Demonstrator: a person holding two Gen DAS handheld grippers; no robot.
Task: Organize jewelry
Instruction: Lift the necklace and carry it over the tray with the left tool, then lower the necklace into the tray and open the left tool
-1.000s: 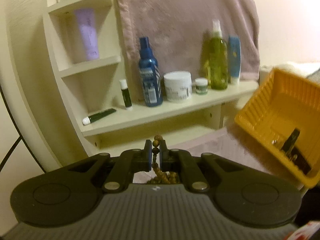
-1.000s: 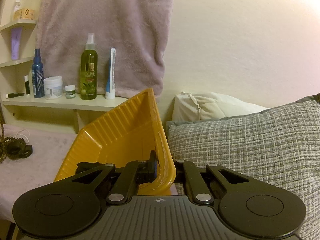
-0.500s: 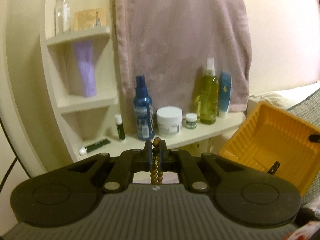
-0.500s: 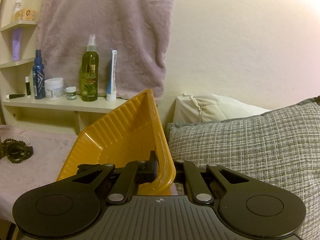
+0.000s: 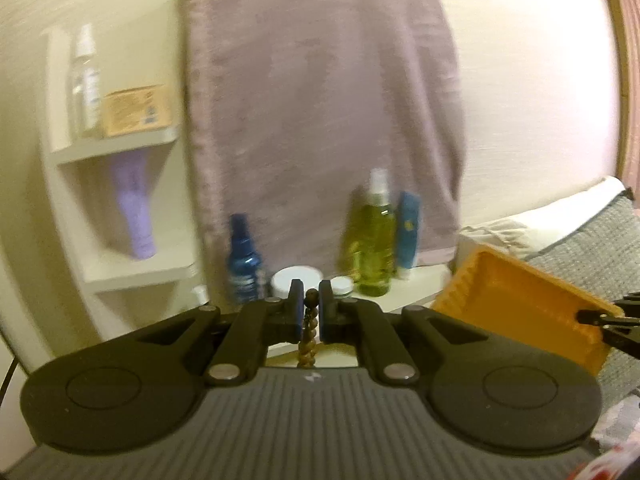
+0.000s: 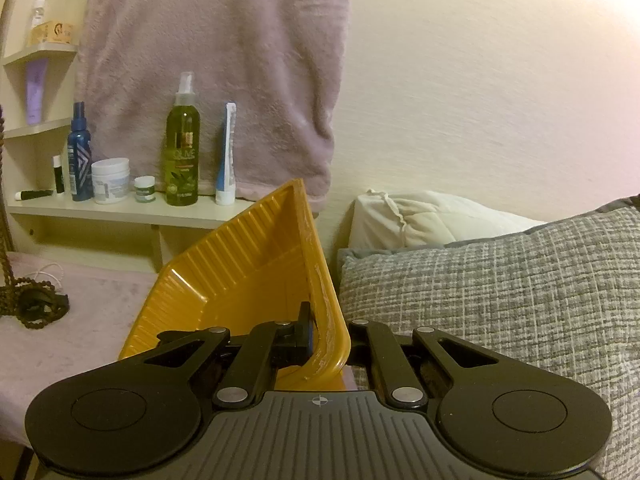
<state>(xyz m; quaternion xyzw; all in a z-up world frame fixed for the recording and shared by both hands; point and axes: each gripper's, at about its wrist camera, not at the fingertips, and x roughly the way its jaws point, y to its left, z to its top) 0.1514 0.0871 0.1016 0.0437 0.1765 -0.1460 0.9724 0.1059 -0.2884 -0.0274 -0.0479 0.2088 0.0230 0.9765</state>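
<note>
Shelf items, centre left of the right wrist view: green spray bottle (image 6: 182,148), blue spray bottle (image 6: 79,156), white tub (image 6: 110,175), small jar (image 6: 144,189), blue-and-white tube (image 6: 226,156).
Upper corner shelves (image 5: 120,144), left of the left wrist view: clear bottle (image 5: 85,88), tan carton (image 5: 137,109), lilac tube (image 5: 134,204).
Backdrop: mauve fleece towel (image 6: 216,72) on a cream wall.
Surface: mauve bed cover (image 6: 92,304); grey woven pillow (image 6: 500,292) at right, cream pillow (image 6: 416,220) behind.
Left gripper (image 5: 309,312): fingers narrow, pinching 1 brown wooden bead strand (image 5: 309,330), which hangs between them; its coil lies on the bed cover at the left edge of the right wrist view.
Right gripper (image 6: 320,330): fingers clamped on the rim of 1 yellow ribbed plastic tray (image 6: 248,280), tilted.
</note>
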